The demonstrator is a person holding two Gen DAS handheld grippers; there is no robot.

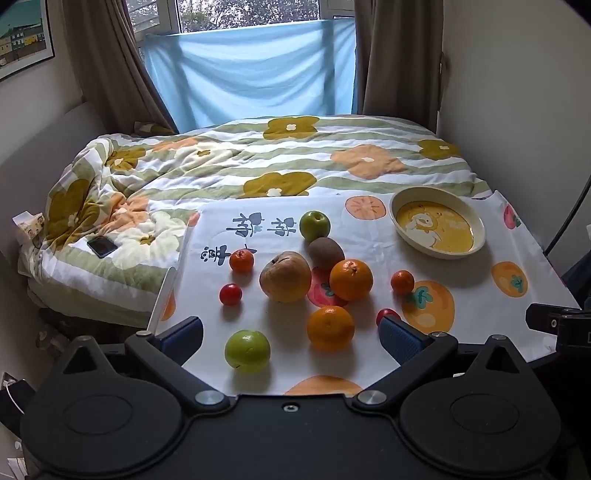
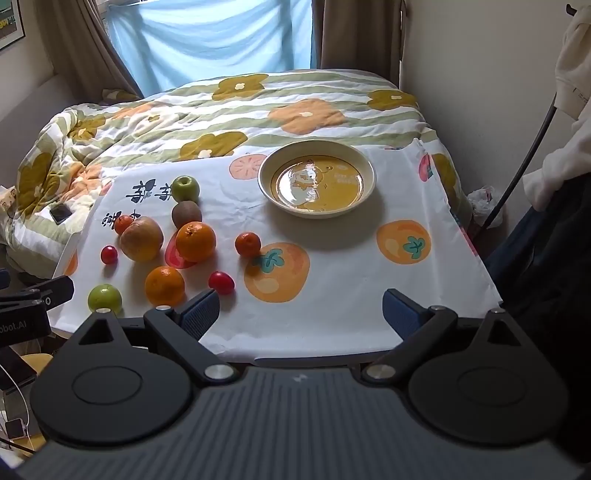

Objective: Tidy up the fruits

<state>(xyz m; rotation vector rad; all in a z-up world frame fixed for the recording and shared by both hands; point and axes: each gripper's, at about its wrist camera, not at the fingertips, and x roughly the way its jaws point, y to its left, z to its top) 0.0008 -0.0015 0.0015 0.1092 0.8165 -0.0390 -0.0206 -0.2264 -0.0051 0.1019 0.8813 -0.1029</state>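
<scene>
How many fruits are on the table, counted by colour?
Green: 2
Orange: 4
Red: 2
Brown: 2
Total: 10

We look from both wrist cameras down and forward across the desk (image 1: pixel 480 325) toward the bed (image 1: pixel 229 162) and window (image 1: pixel 251 14). The left view sits close over the fruit at center; the right view sits further right, the plate (image 2: pixel 266 184) upper center. Both share fruit, plate and bed.
</scene>
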